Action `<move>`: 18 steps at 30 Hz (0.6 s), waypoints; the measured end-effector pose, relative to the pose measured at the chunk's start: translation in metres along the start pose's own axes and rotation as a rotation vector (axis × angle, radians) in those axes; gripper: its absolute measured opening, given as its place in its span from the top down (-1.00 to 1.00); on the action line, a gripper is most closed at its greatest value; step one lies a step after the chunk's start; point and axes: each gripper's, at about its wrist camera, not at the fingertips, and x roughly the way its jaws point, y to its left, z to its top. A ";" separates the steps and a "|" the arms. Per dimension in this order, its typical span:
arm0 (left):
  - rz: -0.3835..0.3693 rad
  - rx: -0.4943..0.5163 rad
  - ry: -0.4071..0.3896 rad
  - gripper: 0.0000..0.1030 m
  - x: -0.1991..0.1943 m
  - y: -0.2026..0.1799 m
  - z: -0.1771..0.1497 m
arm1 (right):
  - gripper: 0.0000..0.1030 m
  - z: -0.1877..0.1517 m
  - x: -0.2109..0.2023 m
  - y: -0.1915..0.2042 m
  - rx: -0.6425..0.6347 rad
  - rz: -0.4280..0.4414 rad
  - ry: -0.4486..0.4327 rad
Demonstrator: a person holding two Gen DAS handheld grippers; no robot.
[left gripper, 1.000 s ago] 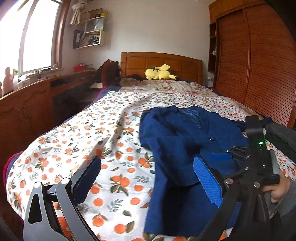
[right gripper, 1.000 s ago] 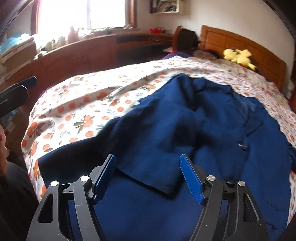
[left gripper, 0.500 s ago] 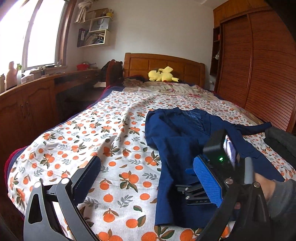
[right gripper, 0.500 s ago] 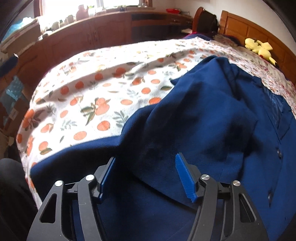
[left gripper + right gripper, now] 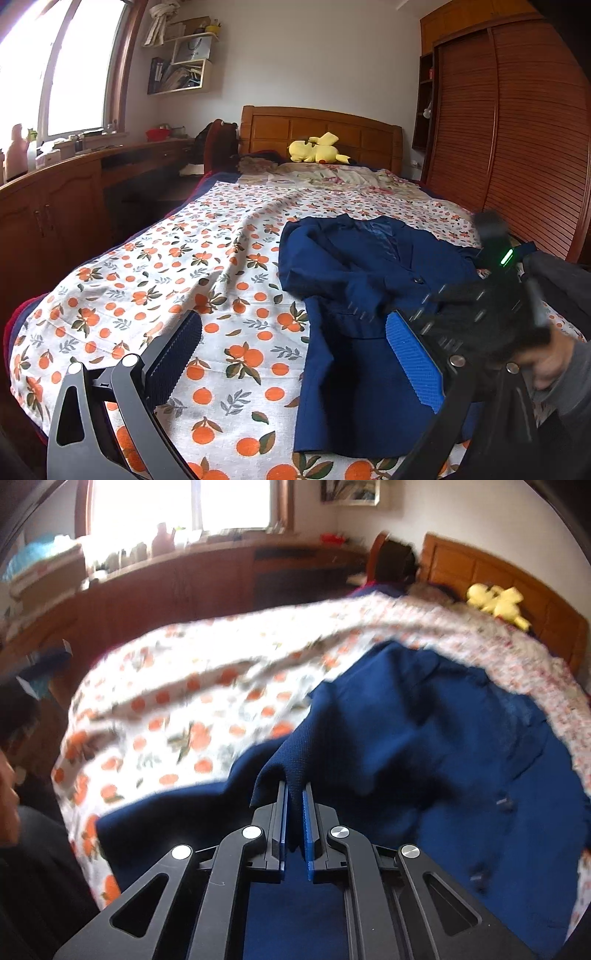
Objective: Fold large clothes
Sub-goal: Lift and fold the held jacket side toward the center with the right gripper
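The navy blazer (image 5: 369, 295) lies on the right half of the bed (image 5: 207, 280), collar toward the headboard and hem at the foot edge, so its long axis runs head to foot. It looks soft, floppy and fairly weighty, so I'd grab a doubled edge or corner, not the slack middle. The right tool (image 5: 294, 819) is pinched tight on a fold of it, while the left tool (image 5: 291, 354) hangs wide apart over the foot of the bed, holding nothing.

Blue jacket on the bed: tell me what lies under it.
Under the blue jacket lies the orange-print bedspread, showing around its left and near edges. The right gripper pinches a fold of it. Anything beneath the cloth itself is covered.
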 end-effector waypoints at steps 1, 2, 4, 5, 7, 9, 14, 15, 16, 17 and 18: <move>-0.002 0.001 -0.001 -0.95 0.001 -0.001 0.000 | 0.89 0.003 -0.009 -0.004 0.005 -0.005 -0.020; -0.004 0.002 -0.002 -0.95 0.001 -0.002 0.000 | 0.89 0.009 -0.022 -0.010 0.012 -0.014 -0.048; -0.007 0.007 0.002 -0.95 0.003 -0.005 0.001 | 0.89 0.017 -0.042 -0.018 0.019 -0.027 -0.087; -0.007 0.010 0.003 -0.95 0.004 -0.006 0.001 | 0.90 0.021 -0.052 -0.021 0.022 -0.034 -0.106; -0.010 0.013 0.002 -0.95 0.006 -0.009 0.002 | 0.90 0.027 -0.071 -0.028 0.025 -0.048 -0.139; -0.016 0.013 0.003 -0.95 0.007 -0.012 0.003 | 0.90 0.029 -0.084 -0.033 0.028 -0.058 -0.160; -0.024 0.020 0.010 -0.95 0.014 -0.018 0.004 | 0.90 0.028 -0.109 -0.041 0.031 -0.065 -0.188; -0.026 0.022 0.013 -0.95 0.016 -0.020 0.004 | 0.90 0.027 -0.112 -0.041 0.028 -0.067 -0.192; -0.028 0.024 0.015 -0.95 0.017 -0.021 0.004 | 0.90 0.026 -0.115 -0.041 0.023 -0.072 -0.196; -0.029 0.026 0.017 -0.95 0.018 -0.022 0.004 | 0.90 0.025 -0.116 -0.039 0.019 -0.076 -0.198; -0.030 0.029 0.019 -0.95 0.019 -0.023 0.004 | 0.90 0.024 -0.118 -0.039 0.016 -0.080 -0.200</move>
